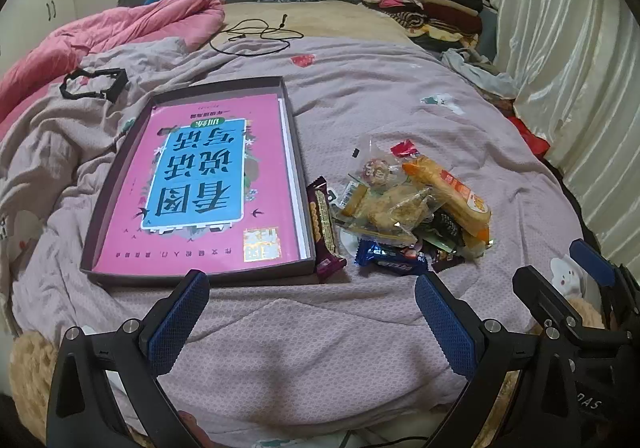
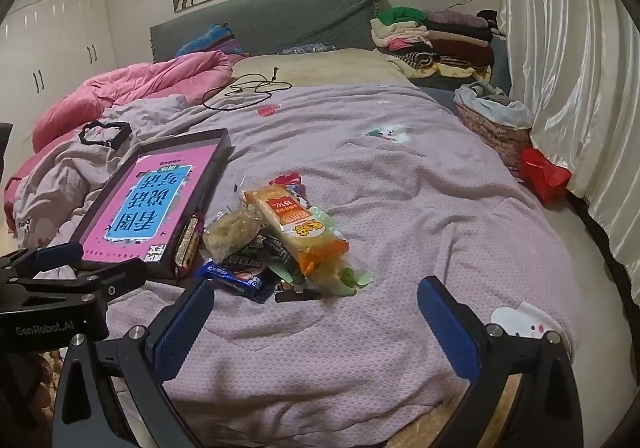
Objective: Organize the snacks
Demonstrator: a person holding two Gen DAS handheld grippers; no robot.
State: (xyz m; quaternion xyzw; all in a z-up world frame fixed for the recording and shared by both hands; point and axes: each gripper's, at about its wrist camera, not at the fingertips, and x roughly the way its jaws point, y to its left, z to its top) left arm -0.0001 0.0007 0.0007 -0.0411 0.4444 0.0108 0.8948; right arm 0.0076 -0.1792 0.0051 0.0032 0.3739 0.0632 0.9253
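Left hand-held gripper (image 1: 312, 322) wide apart, empty; right hand-held gripper (image 2: 316, 322) likewise (above quilt (image 2: 400, 207))

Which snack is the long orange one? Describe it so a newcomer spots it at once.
Start at the shallow box holding a pink book on the lilac bedspread. Right of it lies a snack pile. The orange packet lies on top: the longest and brightest wrapper, slanting across the darker ones.

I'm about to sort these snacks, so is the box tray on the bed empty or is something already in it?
Not empty. The box tray has a pink book lying flat inside, filling most of it; the snack pile sits outside on the blanket.
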